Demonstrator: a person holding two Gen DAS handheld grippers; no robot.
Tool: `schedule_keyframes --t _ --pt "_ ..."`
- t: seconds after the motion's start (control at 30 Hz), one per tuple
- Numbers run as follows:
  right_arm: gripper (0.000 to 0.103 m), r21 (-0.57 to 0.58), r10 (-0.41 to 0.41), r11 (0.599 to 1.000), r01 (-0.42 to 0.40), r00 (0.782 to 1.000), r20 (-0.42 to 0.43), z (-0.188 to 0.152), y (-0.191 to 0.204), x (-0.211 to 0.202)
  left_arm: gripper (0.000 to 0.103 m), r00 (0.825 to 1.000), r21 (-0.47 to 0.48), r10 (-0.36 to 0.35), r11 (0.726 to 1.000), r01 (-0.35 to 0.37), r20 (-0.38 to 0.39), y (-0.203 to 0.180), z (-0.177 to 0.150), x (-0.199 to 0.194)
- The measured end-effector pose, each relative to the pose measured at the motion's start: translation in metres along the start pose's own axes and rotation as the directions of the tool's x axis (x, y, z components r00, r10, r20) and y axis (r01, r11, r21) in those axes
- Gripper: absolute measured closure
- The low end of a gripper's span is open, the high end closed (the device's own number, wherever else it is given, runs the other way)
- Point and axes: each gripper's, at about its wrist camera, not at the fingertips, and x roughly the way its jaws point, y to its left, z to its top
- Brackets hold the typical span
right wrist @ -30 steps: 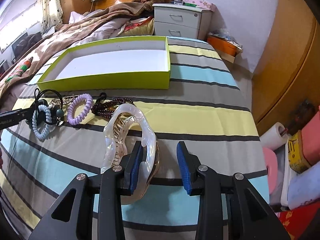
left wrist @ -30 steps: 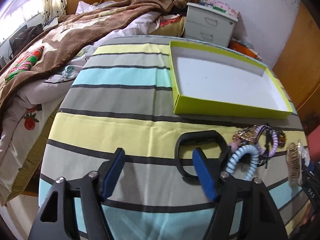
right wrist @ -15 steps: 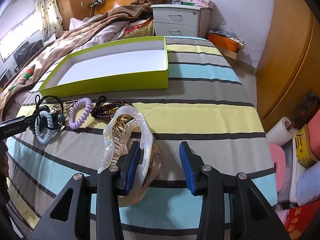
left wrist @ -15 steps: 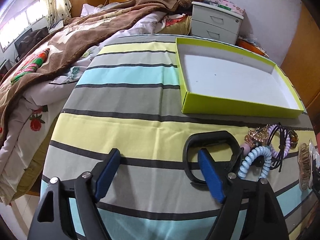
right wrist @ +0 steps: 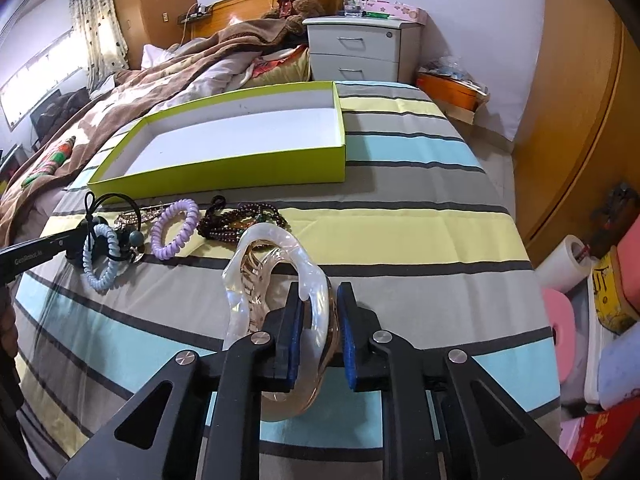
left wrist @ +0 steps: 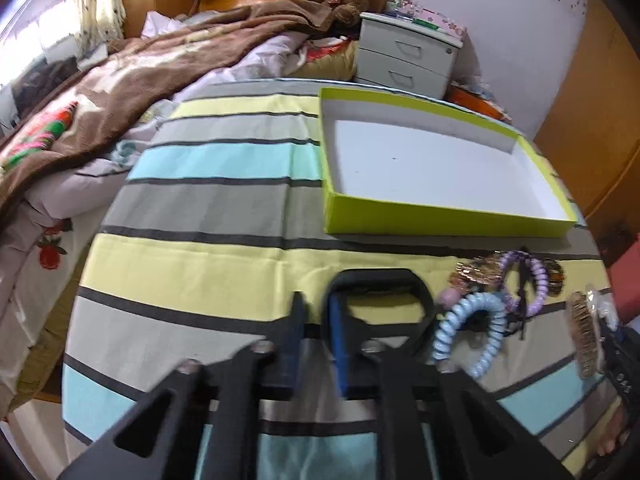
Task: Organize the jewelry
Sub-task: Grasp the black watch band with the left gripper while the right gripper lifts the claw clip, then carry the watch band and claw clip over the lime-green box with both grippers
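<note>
My left gripper (left wrist: pixel 314 316) has its jaws nearly together around the left side of a black hair clip (left wrist: pixel 380 300) on the striped cloth. My right gripper (right wrist: pixel 318 312) is shut on a large pearly white hair claw (right wrist: pixel 276 272). A light blue coil hair tie (left wrist: pixel 468 332), a purple coil tie (right wrist: pixel 174 228), a dark bead bracelet (right wrist: pixel 240 224), a gold clip (left wrist: pixel 476 276) and a black elastic lie in a row. The empty lime-green box (left wrist: pixel 448 216) stands behind them, also seen in the right wrist view (right wrist: pixel 240 168).
The striped tablecloth (left wrist: pixel 224 208) covers the table. A bed with a brown blanket (left wrist: pixel 140 80) lies to the left. A white nightstand (right wrist: pixel 356 52) stands at the back. A wooden wardrobe (right wrist: pixel 580 120) and floor clutter with paper rolls (right wrist: pixel 560 268) are to the right.
My left gripper's jaws have closed from wide open onto the black clip. My right gripper's jaws have closed onto the white hair claw.
</note>
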Motion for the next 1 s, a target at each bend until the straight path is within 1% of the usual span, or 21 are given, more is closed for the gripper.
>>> schedule_keyframes --t 0.07,0.2,0.5,0.57,0.77,1.0 --pt "0.087 0.006 -0.001 1.0 0.001 1.0 0.01 0.0 -0.001 -0.003 0.097 1.0 0.007 0.0 1.0 0.0 0.003 -0.002 -0.001 -0.001" --pt "0.087 0.011 -0.006 1.0 0.005 1.0 0.029 0.001 -0.001 -0.009 0.097 1.0 -0.009 -0.003 1.0 0.003 0.012 -0.001 -0.002 -0.005" --pt "0.087 0.012 -0.008 1.0 0.007 0.998 0.067 0.009 0.0 -0.023 0.097 0.998 -0.022 -0.01 1.0 0.011 0.061 0.003 0.003 -0.027" --pt "0.087 0.011 -0.008 1.0 0.007 0.997 0.076 0.012 -0.001 -0.026 0.097 0.997 -0.023 -0.022 0.999 0.024 0.067 0.004 0.005 -0.032" --pt "0.087 -0.01 -0.005 1.0 0.006 0.995 0.104 0.031 0.006 -0.034 0.097 0.995 -0.025 -0.032 0.999 0.035 0.099 0.005 0.014 -0.043" --pt "0.087 -0.027 0.009 1.0 -0.006 0.993 0.117 0.063 0.009 -0.032 0.097 0.991 -0.019 -0.051 0.998 0.053 0.123 0.003 0.035 -0.048"
